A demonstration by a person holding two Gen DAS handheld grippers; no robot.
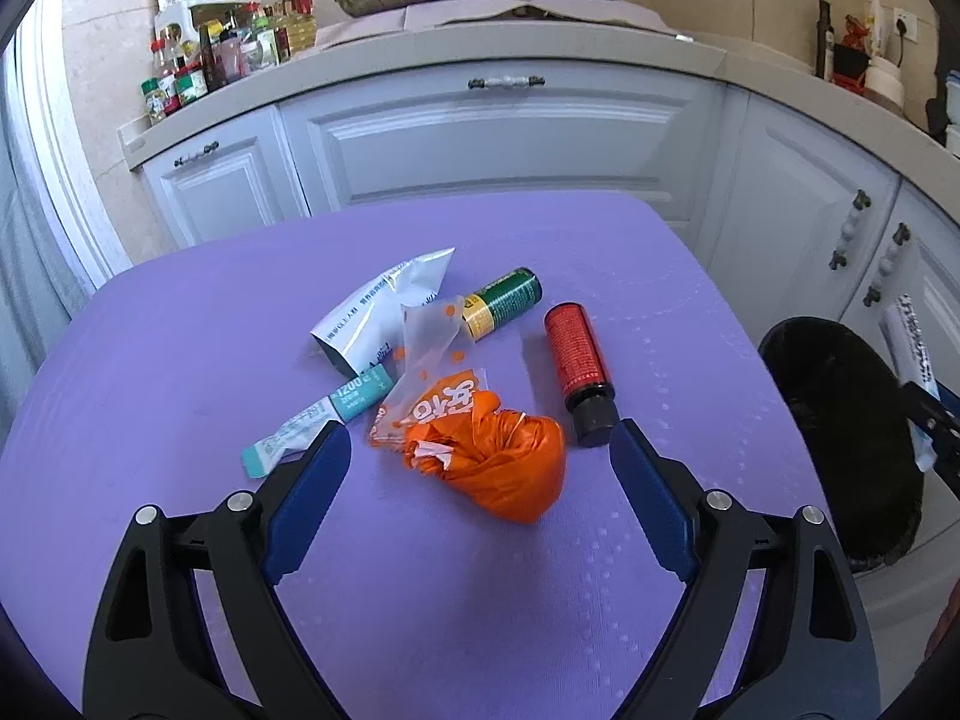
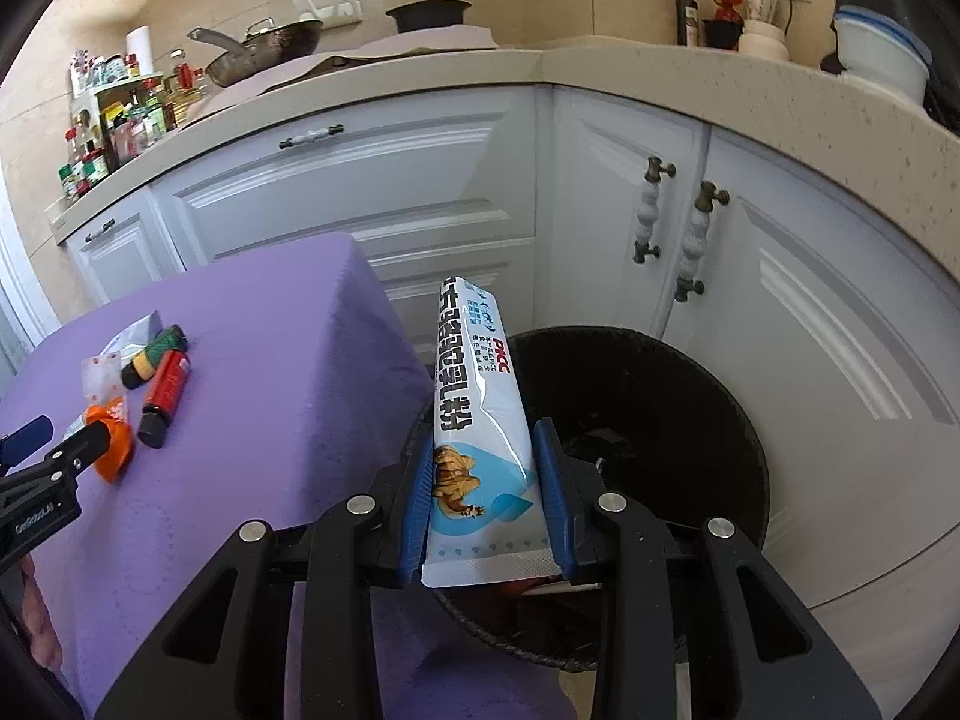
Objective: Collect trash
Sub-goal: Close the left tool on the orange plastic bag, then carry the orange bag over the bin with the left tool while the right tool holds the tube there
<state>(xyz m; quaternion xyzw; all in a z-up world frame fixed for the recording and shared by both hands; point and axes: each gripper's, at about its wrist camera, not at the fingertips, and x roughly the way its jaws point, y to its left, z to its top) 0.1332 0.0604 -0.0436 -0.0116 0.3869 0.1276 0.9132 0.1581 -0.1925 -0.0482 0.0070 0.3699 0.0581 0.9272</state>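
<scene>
White kitchen cabinets back a purple-clothed table (image 1: 180, 330). My right claw (image 2: 483, 462) grips a white milk-powder sachet (image 2: 480, 408), long axis upright, directly above the black round bin (image 2: 720, 420) at lower right; my left claw (image 1: 480, 450) gapes over the crumpled orange plastic bag (image 1: 504, 456).

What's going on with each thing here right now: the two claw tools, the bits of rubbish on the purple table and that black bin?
left gripper: open, above the orange bag.
right gripper: shut on the white packet, over the bin.
orange bag: crumpled, on the table.
red bottle: lying on its side.
green bottle: lying on its side.
white pouch: flattened, lying on the table.
teal sachet: flat on the table.
black bin: open.
</scene>
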